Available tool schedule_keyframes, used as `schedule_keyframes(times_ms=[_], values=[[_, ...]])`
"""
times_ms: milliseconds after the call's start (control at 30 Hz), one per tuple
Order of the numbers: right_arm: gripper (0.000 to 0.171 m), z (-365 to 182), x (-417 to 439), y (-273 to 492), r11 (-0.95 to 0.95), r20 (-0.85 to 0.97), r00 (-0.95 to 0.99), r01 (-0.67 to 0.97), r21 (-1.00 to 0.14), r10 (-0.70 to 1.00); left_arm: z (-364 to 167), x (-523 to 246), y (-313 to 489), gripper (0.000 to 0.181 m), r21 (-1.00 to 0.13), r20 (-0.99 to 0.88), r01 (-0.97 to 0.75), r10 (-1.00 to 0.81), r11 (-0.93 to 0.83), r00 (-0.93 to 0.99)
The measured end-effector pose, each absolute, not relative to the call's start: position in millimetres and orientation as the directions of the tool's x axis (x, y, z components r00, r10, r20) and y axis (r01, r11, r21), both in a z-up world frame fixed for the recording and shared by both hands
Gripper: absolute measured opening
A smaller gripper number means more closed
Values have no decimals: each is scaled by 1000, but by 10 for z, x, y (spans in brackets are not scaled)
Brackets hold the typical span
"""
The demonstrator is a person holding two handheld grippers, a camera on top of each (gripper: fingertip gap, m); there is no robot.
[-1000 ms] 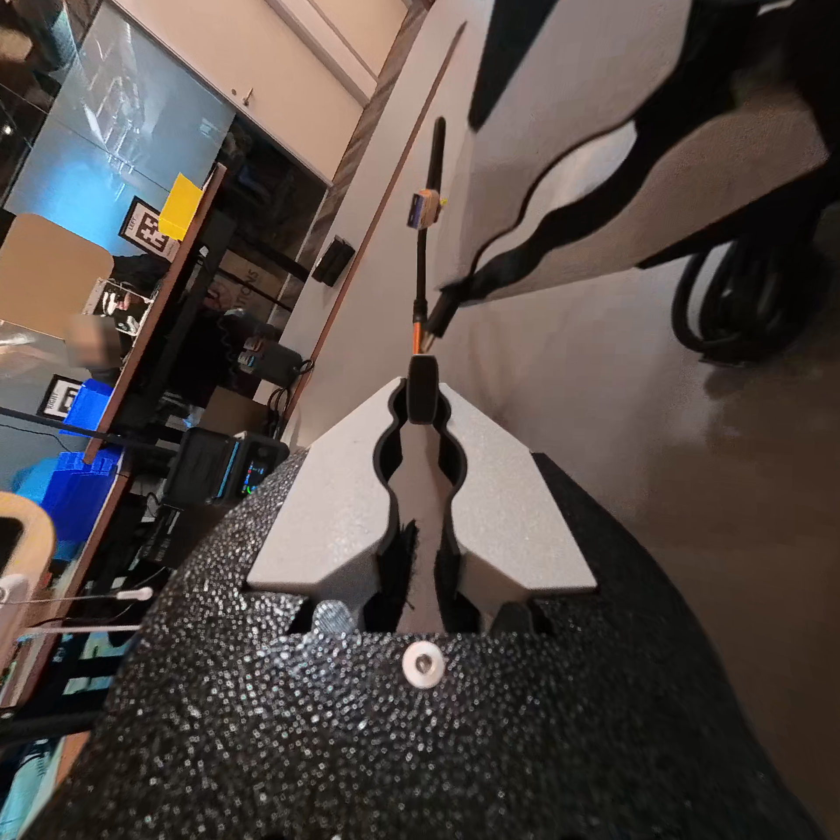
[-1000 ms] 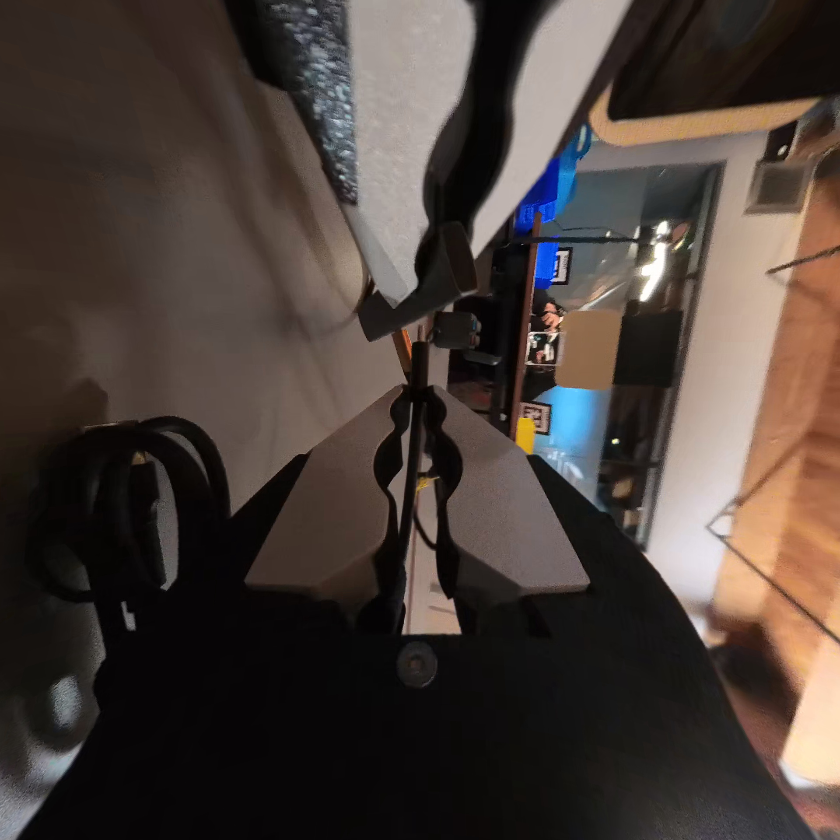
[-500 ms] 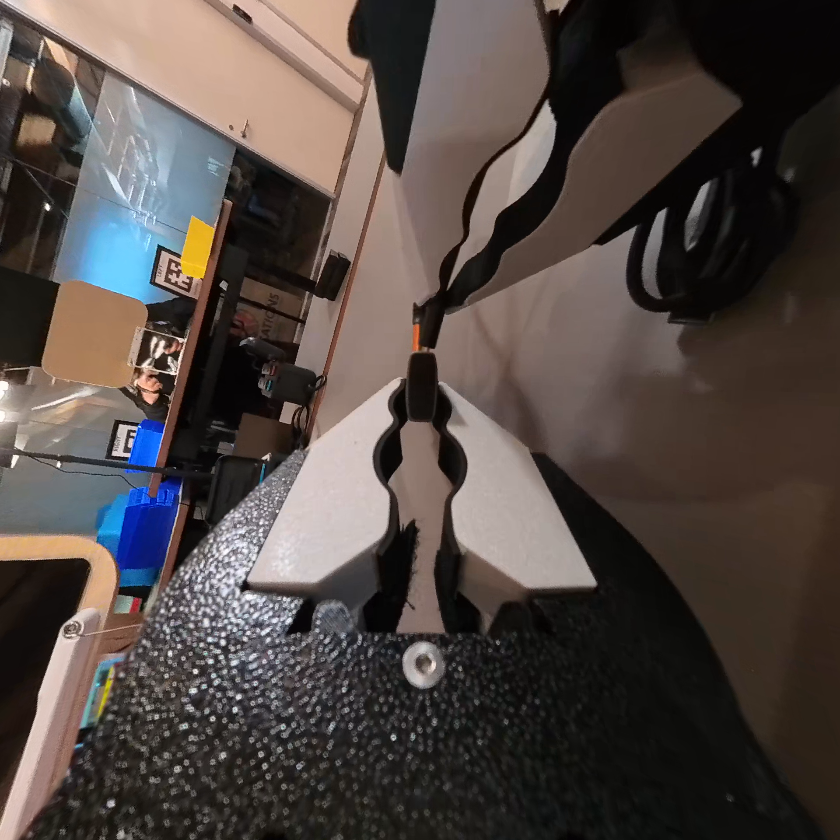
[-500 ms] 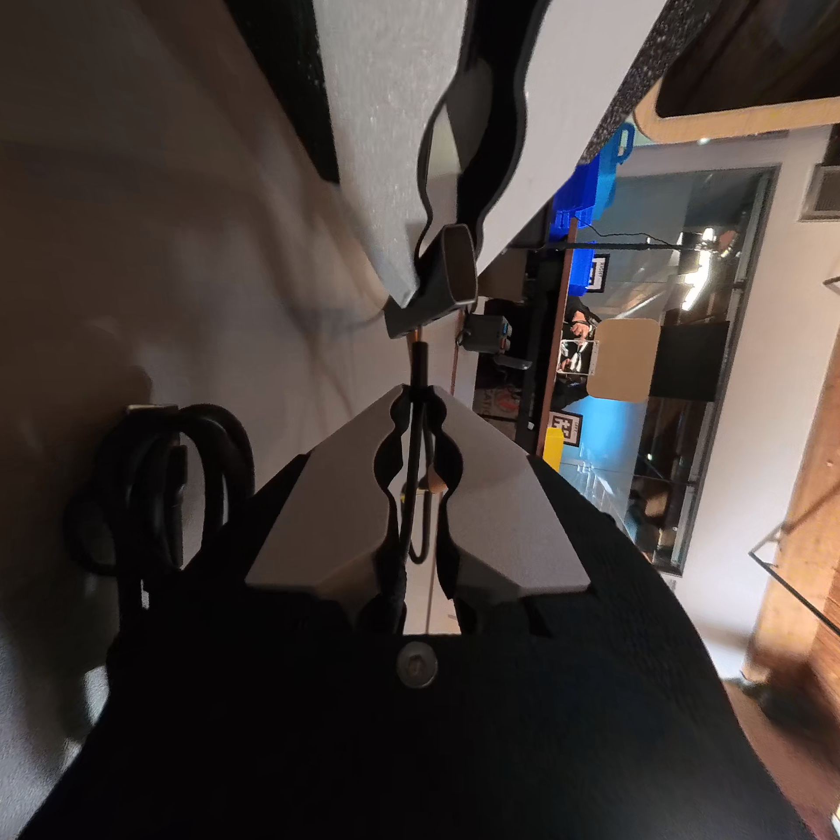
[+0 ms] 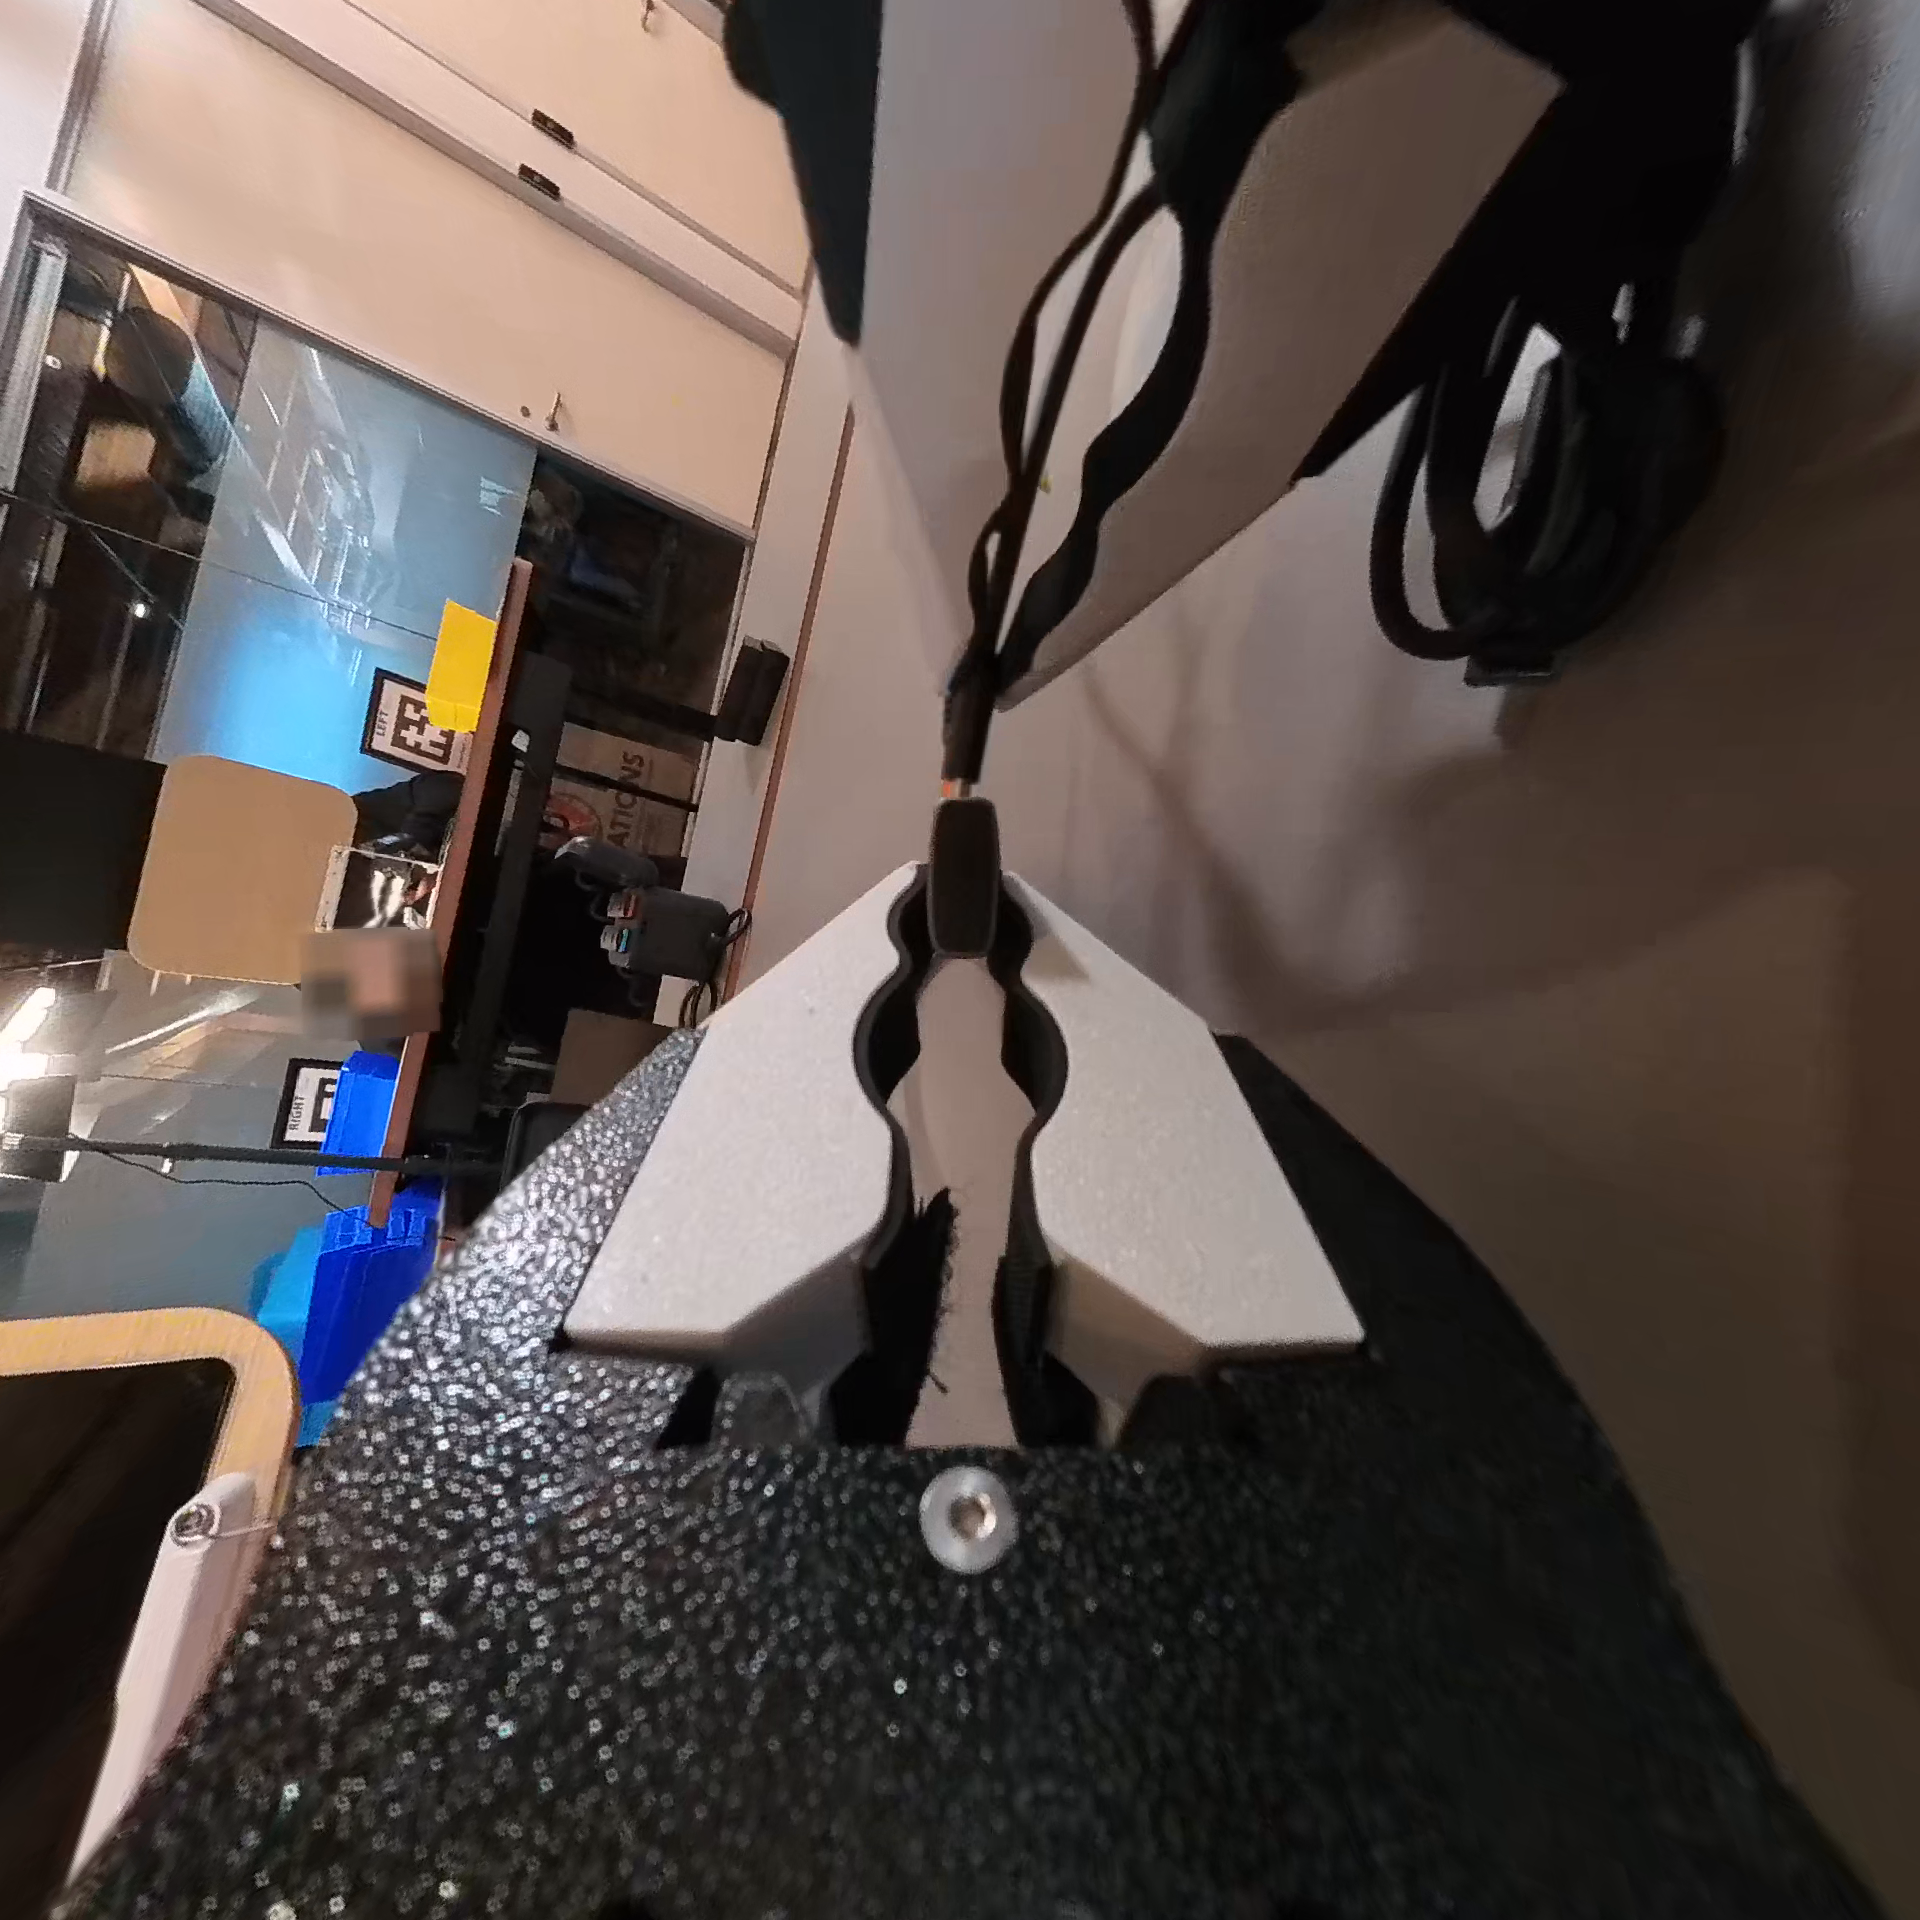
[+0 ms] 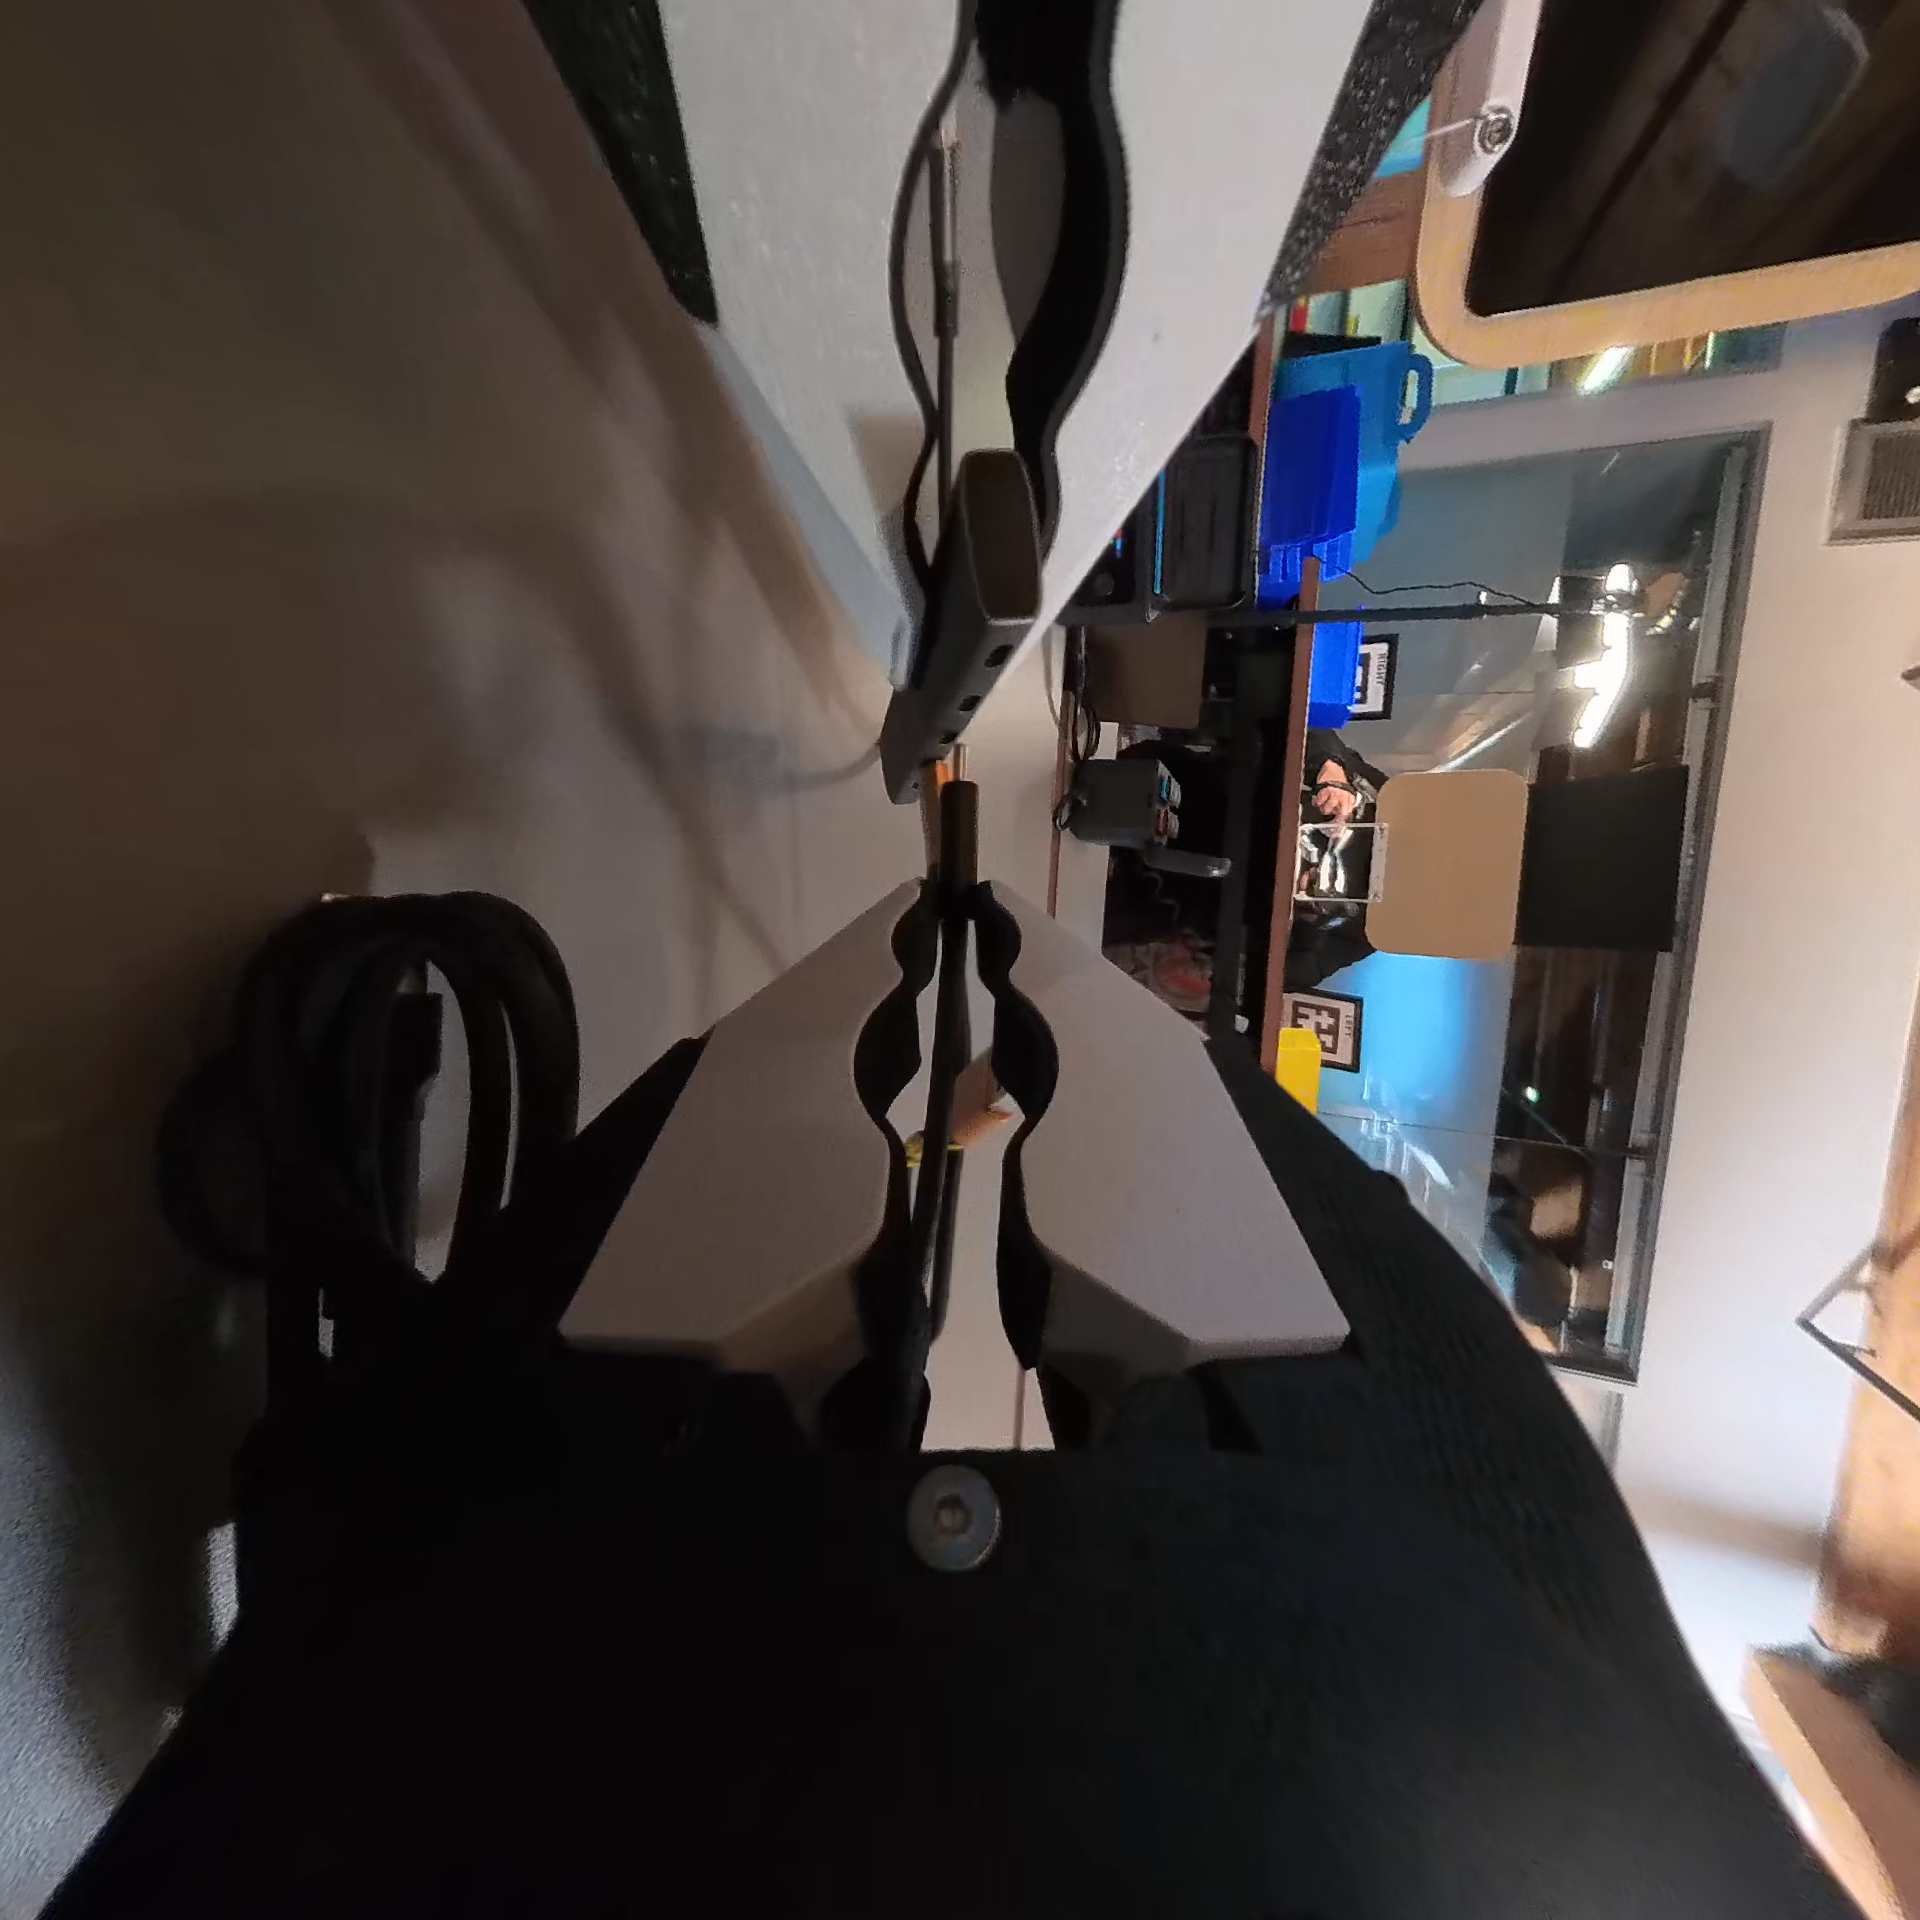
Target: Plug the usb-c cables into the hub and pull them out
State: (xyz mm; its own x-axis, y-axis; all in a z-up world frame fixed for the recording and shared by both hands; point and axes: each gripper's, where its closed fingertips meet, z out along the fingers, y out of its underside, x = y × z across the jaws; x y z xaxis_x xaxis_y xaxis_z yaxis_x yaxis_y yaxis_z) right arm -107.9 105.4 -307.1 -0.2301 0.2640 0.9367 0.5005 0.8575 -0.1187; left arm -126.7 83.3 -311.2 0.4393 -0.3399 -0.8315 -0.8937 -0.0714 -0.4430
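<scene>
In the left wrist view my left gripper [image 5: 964, 883] is shut on the end of a small dark grey hub [image 5: 964, 868]. My right gripper [image 5: 1000, 665] comes in from above, shut on a black USB-C cable [image 5: 1049, 343]. The cable's plug [image 5: 964, 727] points down at the hub, its metal tip right at the hub's end. In the right wrist view my right gripper [image 6: 954, 896] is shut on the black plug [image 6: 956, 831]. The left gripper [image 6: 961, 665] holds the hub [image 6: 977, 613] just above it, and the plug's tip sits at the hub's lower end.
A coil of black cable [image 5: 1507, 499] lies on the beige table [image 5: 1558, 1039], also in the right wrist view [image 6: 395, 1091]. The hub's grey lead [image 6: 831, 771] trails over the table. Desks, blue bins [image 6: 1330, 488] and a person stand far behind.
Both grippers have swung so that plug and hub line up end to end. The gap between the plug's tip and the hub has closed. Both grips have held.
</scene>
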Motion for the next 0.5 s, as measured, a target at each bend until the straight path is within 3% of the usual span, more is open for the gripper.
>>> schedule_keyframes(times_ms=[500], values=[[5,-3138,-1053,1006,881,931,-259,458,-116,258,-3164,-1203,798,8,-420,-838,-907,-368,-34,402]])
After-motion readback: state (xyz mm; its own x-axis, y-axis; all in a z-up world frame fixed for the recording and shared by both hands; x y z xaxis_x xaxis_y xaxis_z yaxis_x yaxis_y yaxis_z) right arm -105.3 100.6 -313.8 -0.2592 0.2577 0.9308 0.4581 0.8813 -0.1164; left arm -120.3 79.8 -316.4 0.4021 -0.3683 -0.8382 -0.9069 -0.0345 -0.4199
